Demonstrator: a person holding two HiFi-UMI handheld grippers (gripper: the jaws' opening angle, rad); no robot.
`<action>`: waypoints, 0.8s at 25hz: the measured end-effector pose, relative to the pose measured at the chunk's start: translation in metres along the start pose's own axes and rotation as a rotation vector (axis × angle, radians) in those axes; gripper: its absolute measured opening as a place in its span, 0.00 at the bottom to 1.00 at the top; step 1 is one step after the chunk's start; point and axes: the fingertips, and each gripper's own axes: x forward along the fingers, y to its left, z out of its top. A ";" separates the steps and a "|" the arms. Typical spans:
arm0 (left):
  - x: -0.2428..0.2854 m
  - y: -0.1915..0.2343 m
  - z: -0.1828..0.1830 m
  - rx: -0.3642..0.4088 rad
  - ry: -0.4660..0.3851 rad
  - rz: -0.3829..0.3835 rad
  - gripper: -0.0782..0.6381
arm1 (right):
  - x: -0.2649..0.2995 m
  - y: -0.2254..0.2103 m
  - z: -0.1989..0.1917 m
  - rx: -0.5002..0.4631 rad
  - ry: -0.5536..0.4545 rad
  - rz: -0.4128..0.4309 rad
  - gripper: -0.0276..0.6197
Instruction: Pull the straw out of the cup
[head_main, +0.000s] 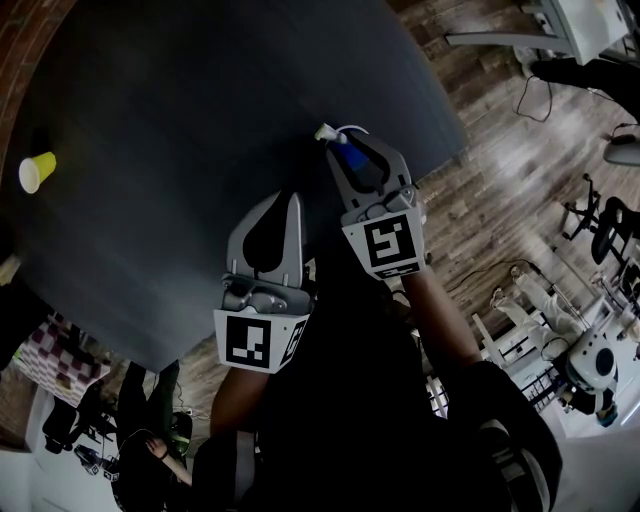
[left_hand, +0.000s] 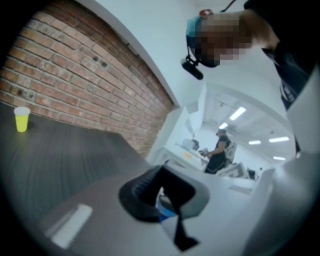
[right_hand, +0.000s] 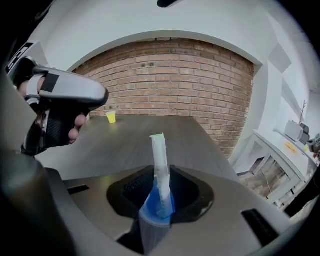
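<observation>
While a yellow cup (head_main: 37, 171) stands at the far left of the dark table (head_main: 180, 120), the left gripper (head_main: 291, 198) hangs just below the frame's centre. Its jaw tips are drawn together, and a blurred blue patch in their gap cannot be made out. Just to its right, the right gripper (head_main: 352, 150) clamps a small blue-topped cup (right_hand: 156, 220). The white straw (right_hand: 160, 165) stands up out of the cup between the jaws.
</observation>
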 end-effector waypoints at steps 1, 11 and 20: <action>0.000 0.001 0.000 -0.001 0.000 0.001 0.12 | 0.001 0.000 0.000 -0.005 0.003 0.001 0.15; 0.005 0.001 0.002 -0.011 -0.004 0.007 0.12 | 0.006 -0.003 -0.001 -0.040 0.040 0.004 0.15; 0.002 0.006 0.002 -0.022 -0.009 0.009 0.12 | 0.009 -0.001 -0.001 -0.046 0.051 -0.011 0.14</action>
